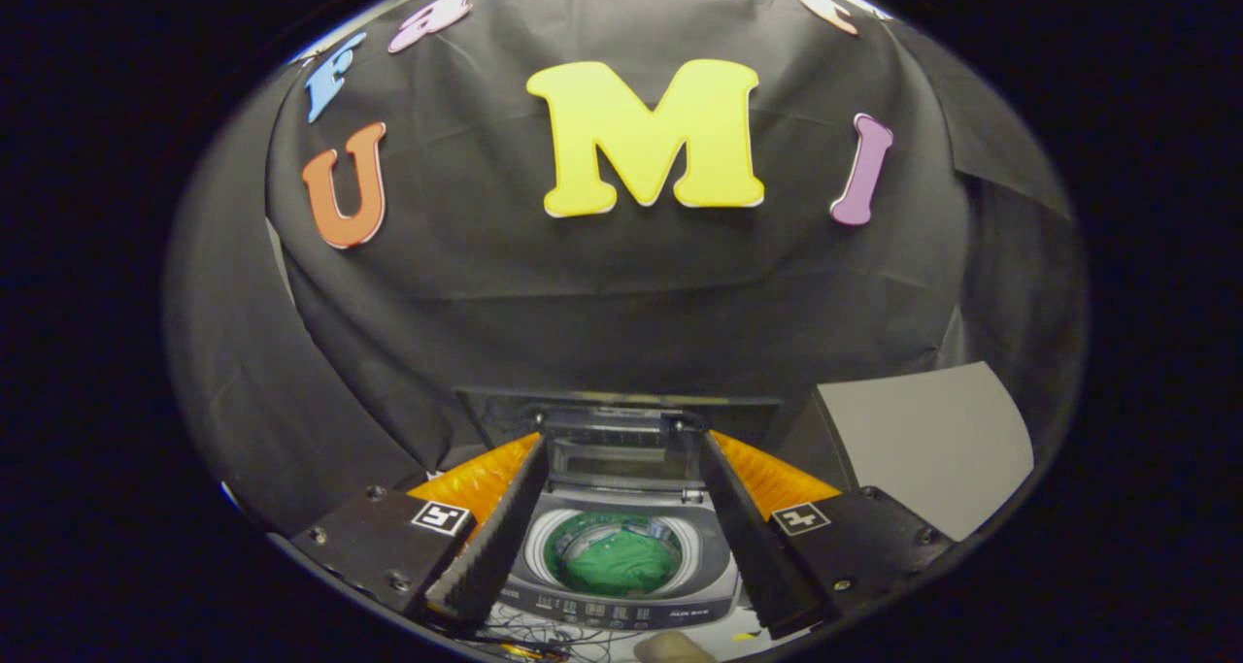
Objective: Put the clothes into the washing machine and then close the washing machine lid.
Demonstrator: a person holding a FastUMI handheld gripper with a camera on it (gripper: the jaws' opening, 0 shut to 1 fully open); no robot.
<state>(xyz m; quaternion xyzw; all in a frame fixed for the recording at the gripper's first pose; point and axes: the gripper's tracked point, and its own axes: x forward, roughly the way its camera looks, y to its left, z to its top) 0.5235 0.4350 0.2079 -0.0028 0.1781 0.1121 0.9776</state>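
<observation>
Jaws: the gripper (619, 546) stands spread wide with nothing between its fingers (490, 546); both dark pads are free of any contact.

Washing machine (621, 571): seen at the lower centre of the frame, framed between the two fingers and somewhat below and beyond them. Its control strip faces the camera at the bottom.

Clothes (617, 561): green fabric lies inside the drum, filling the round opening. In my judgement the loading step is done.

Lid (617, 445): raised, standing upright at the back of the machine, just above the drum in the centre of the frame, directly ahead of the jaws. Its long axis runs left to right across the picture.

Assessment: the closing move turns on reaching forward to the lid's top edge and bringing it down toward the camera.

Grey panel (923, 440) stands at lower right, apart from the machine.
</observation>
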